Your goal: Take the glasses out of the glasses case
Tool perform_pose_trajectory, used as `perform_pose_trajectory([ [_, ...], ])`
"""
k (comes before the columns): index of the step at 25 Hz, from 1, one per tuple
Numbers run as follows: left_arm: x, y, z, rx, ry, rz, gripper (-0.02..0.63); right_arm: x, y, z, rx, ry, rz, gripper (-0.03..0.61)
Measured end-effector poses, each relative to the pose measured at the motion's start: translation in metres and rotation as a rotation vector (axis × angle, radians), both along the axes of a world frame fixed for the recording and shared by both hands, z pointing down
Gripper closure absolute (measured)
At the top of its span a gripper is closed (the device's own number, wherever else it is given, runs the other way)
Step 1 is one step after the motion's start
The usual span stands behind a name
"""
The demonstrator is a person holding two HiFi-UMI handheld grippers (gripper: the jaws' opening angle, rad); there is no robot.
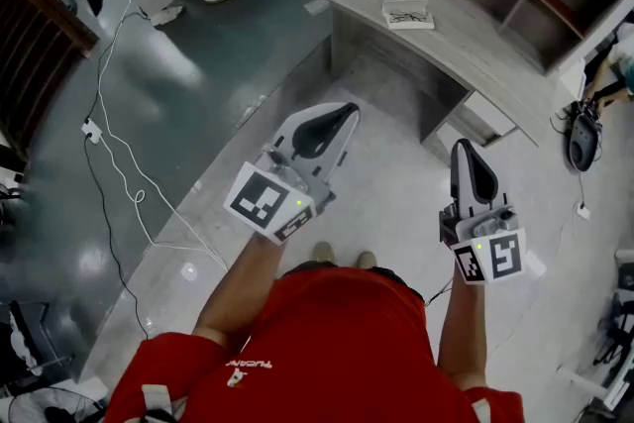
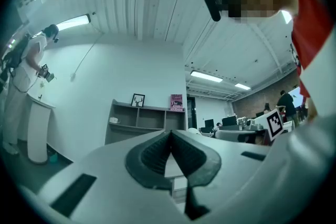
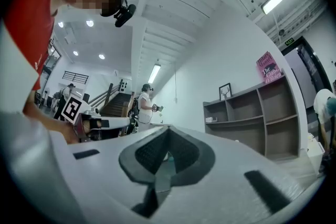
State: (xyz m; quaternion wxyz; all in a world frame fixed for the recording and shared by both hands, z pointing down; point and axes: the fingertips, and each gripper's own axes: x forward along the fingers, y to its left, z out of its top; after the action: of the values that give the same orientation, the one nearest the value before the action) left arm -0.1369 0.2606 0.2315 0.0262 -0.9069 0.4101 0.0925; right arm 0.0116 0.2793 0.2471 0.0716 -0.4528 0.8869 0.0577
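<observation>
Held jaws shut, empty, on left gripper (image 1: 349, 112) and right gripper (image 1: 462, 149); faced case (image 1: 407, 14) lying crosswise near desk (image 1: 466, 40) front edge, well ahead, left seemingly nearer.

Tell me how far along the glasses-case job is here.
Nothing looks done yet. The left gripper and right gripper are both held in the air in front of the person, jaws together and empty. A small white item, possibly the case, lies untouched on the desk ahead. Reaching it, opening it and emptying it all remain.
</observation>
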Motion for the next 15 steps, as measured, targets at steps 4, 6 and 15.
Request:
perform_pose_trajectory([
  [4, -0.021, -0.007, 0.001, 0.006, 0.001, 0.012, 0.603, -0.015, -0.006, 0.002, -0.001, 0.000, 0.024, 0.574],
  [6, -0.033, -0.011, 0.002, 0.008, 0.003, 0.022, 0.603, -0.023, -0.008, 0.004, -0.003, 0.000, 0.041, 0.574],
  [15, -0.062, -0.042, 0.019, -0.006, 0.010, 0.071, 0.603, -0.047, -0.028, 0.022, -0.037, 0.033, 0.101, 0.574],
])
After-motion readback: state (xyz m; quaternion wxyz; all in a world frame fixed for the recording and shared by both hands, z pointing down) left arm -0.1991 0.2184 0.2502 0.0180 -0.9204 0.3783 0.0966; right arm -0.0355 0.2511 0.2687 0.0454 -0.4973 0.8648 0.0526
